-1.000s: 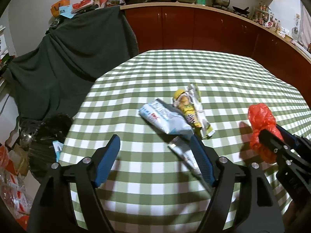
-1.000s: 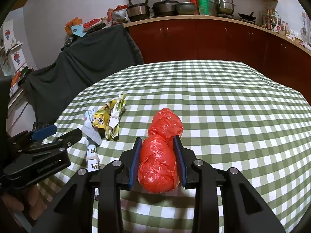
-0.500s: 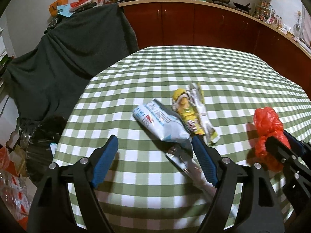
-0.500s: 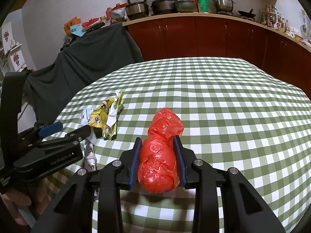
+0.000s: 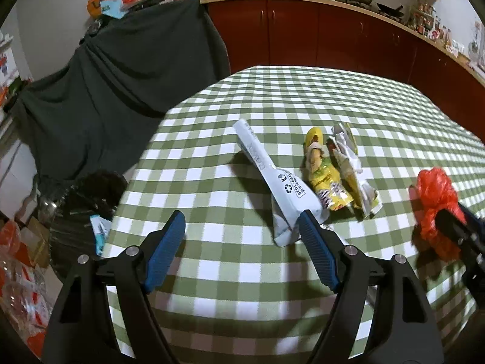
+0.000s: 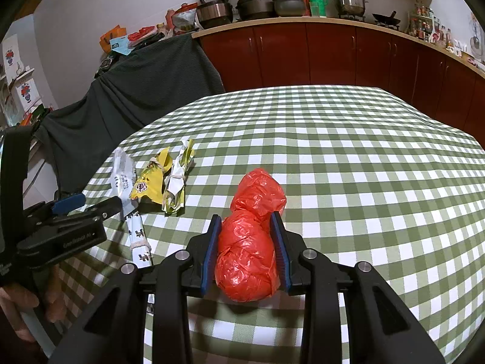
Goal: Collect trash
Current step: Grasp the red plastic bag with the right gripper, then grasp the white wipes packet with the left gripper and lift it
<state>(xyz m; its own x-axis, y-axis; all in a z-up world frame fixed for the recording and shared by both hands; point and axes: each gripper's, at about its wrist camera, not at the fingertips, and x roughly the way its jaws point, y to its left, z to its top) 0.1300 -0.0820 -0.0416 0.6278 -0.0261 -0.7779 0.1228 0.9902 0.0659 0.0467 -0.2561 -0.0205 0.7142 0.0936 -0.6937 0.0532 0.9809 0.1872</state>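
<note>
My right gripper (image 6: 246, 220) is shut on a red plastic bag (image 6: 248, 248) just above the green checked table (image 6: 348, 157); the bag (image 5: 436, 200) also shows at the right of the left wrist view. My left gripper (image 5: 242, 221) stands open over the table's near left part. A grey-white wrapper (image 5: 266, 170) is tipped up on edge, its lower end against my right fingertip (image 5: 306, 218). Beside it lie a yellow wrapper (image 5: 321, 176) and a silver wrapper (image 5: 351, 166). In the right wrist view the left gripper (image 6: 94, 203) touches the grey-white wrapper (image 6: 122, 176), and a thin white strip (image 6: 139, 239) lies under it.
A black bin bag (image 5: 88, 209) stands on the floor beyond the table's left edge. A dark cloth (image 5: 121, 75) drapes over furniture behind it. Red cabinets (image 6: 303, 54) with pots on top line the far wall. A hand (image 6: 18, 297) holds the left gripper.
The left gripper has moved forward and down to the wrappers. The grey-white wrapper, flat before, now stands tipped up against its right finger. The right gripper and red bag have kept still.
</note>
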